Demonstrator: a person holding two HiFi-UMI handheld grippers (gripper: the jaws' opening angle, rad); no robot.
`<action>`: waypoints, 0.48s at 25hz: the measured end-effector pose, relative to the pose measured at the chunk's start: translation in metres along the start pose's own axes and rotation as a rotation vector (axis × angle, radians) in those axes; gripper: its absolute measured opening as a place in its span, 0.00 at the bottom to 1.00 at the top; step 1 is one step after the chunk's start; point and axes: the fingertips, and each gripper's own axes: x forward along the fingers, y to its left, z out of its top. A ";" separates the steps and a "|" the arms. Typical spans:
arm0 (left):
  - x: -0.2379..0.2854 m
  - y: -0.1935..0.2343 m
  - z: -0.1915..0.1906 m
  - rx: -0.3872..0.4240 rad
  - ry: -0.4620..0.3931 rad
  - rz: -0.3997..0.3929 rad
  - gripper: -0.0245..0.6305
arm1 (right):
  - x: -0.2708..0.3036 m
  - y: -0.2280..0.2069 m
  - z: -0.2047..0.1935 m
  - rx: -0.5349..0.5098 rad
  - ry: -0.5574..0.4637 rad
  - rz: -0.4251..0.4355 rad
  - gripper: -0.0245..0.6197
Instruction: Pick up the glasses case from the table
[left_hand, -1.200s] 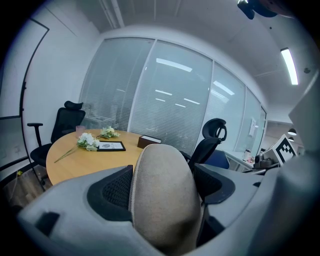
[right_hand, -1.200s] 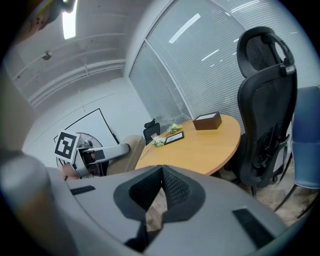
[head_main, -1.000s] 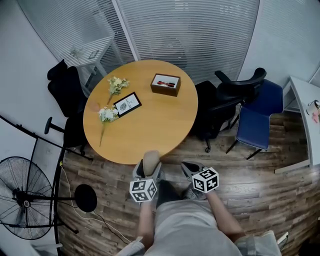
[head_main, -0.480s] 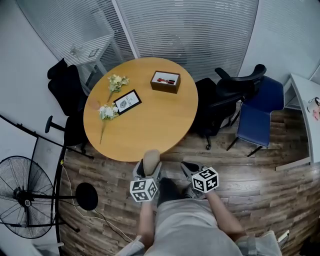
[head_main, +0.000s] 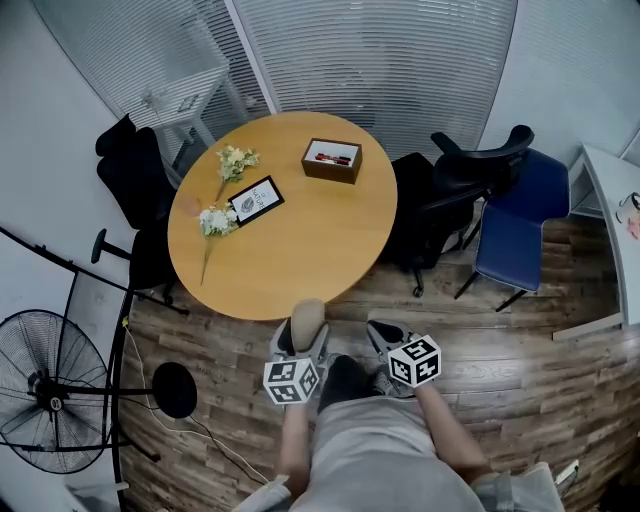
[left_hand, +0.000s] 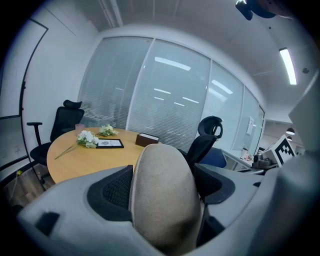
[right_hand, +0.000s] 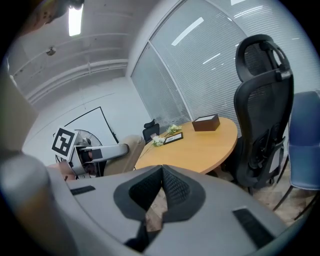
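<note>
A beige glasses case (head_main: 307, 317) stands upright between the jaws of my left gripper (head_main: 303, 337), which is shut on it just off the near edge of the round wooden table (head_main: 290, 250). In the left gripper view the case (left_hand: 162, 195) fills the gap between the black pads. My right gripper (head_main: 382, 334) hangs beside the left one over the wooden floor. Its jaws are shut with nothing between them (right_hand: 161, 171). In the right gripper view the case (right_hand: 131, 149) shows at the left, still held.
On the table lie a brown box (head_main: 332, 160), a framed card (head_main: 254, 200) and two flower sprigs (head_main: 232, 162). Black chairs (head_main: 135, 185) and a blue chair (head_main: 518, 235) ring the table. A floor fan (head_main: 45, 390) stands at the left.
The head view has drifted slightly, so the table sits a little higher. Both grippers keep their places, and the case stays in the left one.
</note>
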 end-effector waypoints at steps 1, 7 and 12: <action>0.000 -0.001 0.000 0.001 0.000 -0.001 0.59 | 0.000 0.000 -0.001 0.002 0.000 0.000 0.03; -0.001 -0.006 -0.003 -0.001 0.005 -0.001 0.59 | -0.002 0.003 -0.004 -0.001 0.008 0.009 0.03; -0.003 -0.011 -0.005 0.002 0.014 0.001 0.59 | -0.006 0.004 -0.007 0.006 0.014 0.017 0.03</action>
